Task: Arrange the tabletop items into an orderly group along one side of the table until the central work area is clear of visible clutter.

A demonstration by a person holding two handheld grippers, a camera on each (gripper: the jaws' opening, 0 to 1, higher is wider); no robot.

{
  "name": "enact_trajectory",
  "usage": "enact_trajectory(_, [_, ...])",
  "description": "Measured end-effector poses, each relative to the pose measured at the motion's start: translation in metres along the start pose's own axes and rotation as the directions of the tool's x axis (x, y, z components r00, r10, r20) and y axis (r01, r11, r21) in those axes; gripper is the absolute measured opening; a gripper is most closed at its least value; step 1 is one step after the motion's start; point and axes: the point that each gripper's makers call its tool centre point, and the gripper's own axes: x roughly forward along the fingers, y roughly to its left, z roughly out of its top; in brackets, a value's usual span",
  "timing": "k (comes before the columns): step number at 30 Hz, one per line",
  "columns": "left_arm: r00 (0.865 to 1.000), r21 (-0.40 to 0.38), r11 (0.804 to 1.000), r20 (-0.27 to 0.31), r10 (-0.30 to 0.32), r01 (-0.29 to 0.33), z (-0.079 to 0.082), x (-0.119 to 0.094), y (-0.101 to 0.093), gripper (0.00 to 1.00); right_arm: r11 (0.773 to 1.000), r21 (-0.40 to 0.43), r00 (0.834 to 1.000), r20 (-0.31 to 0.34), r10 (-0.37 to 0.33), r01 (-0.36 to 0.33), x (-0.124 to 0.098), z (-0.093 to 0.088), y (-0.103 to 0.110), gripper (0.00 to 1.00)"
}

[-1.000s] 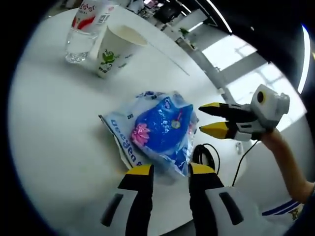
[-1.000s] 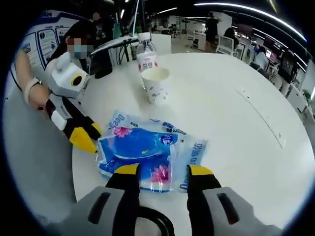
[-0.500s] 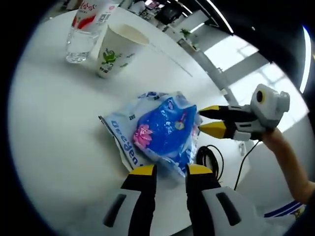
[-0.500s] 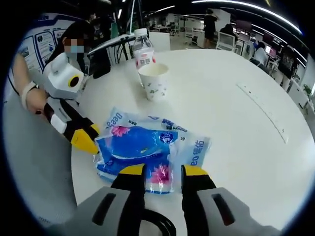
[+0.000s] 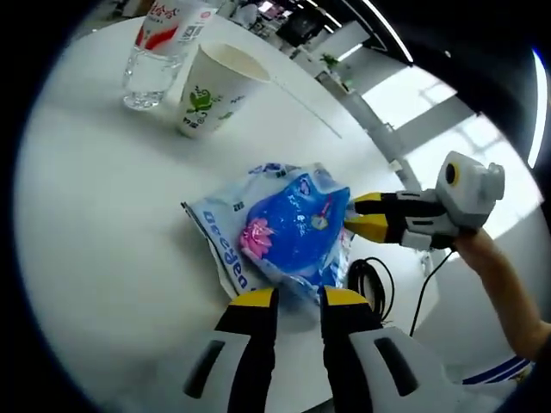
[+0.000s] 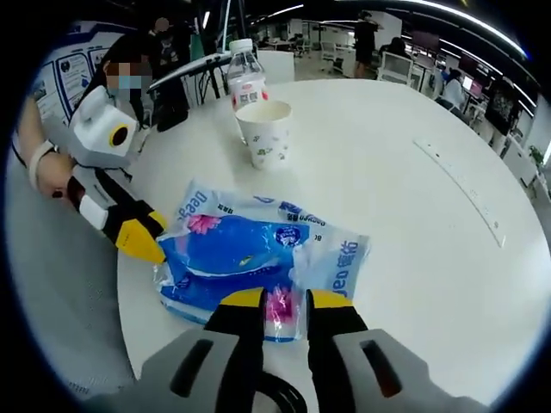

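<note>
A blue and clear tissue packet (image 5: pixel 293 232) (image 6: pixel 250 254) lies near the edge of a round white table (image 5: pixel 103 224) (image 6: pixel 413 258). My left gripper (image 5: pixel 299 299) comes up from the view's bottom with its jaws narrowed onto the packet's near edge. In the right gripper view it (image 6: pixel 142 239) pinches the packet's left end. My right gripper (image 6: pixel 286 301) is shut on the packet's other edge. In the left gripper view it (image 5: pixel 357 215) grips the packet from the right. A paper cup (image 5: pixel 211 99) (image 6: pixel 265 133) and a water bottle (image 5: pixel 155 60) (image 6: pixel 245 82) stand together farther across the table.
A thin pale strip (image 6: pixel 456 189) (image 5: pixel 306 107) lies on the table beyond the cup. A black cable loop (image 5: pixel 370 280) hangs off the table edge by the packet. Chairs, desks and people fill the room behind the table.
Both grippers' jaws have narrowed from open onto the packet's opposite edges. The packet has bunched and lifted slightly between them. Cup and bottle have not moved.
</note>
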Motion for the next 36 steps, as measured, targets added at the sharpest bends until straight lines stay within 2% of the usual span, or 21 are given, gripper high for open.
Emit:
enact_trajectory(3, [1.0, -0.002, 1.0, 0.002, -0.001, 0.001, 0.0, 0.0, -0.001, 0.13, 0.999, -0.036, 1.0, -0.019, -0.013, 0.012, 0.001, -0.003, -0.001, 0.12])
enact_trajectory(12, [1.0, -0.002, 1.0, 0.001, 0.006, -0.006, -0.002, -0.002, -0.001, 0.09, 1.0, -0.012, 0.999, -0.02, -0.029, 0.029, -0.002, -0.007, -0.004, 0.04])
enact_trajectory(17, [1.0, 0.006, 1.0, 0.008, 0.0, 0.0, -0.002, -0.003, -0.003, 0.01, 0.999, 0.041, 0.999, -0.015, -0.029, 0.029, -0.003, -0.011, -0.005, 0.01])
enact_trajectory(21, [1.0, 0.012, 1.0, 0.013, -0.001, 0.001, 0.0, -0.004, -0.004, 0.0, 0.997, 0.074, 0.999, -0.007, -0.035, 0.036, -0.006, -0.012, -0.003, 0.0])
enact_trajectory(27, [1.0, 0.02, 1.0, 0.028, -0.004, 0.003, 0.008, -0.006, 0.0, 0.0, 0.992, 0.118, 0.999, 0.015, -0.052, 0.05, -0.01, -0.012, -0.001, 0.0])
enact_trajectory(31, [0.999, 0.023, 1.0, 0.044, -0.01, 0.009, 0.015, -0.006, 0.002, 0.0, 0.981, 0.173, 0.994, 0.043, -0.098, 0.089, -0.015, -0.008, -0.005, 0.0])
enact_trajectory(36, [0.998, 0.038, 0.999, 0.067, -0.015, 0.013, 0.027, -0.008, 0.002, 0.0, 0.973, 0.207, 0.991, 0.074, -0.115, 0.098, -0.02, -0.006, -0.005, 0.0])
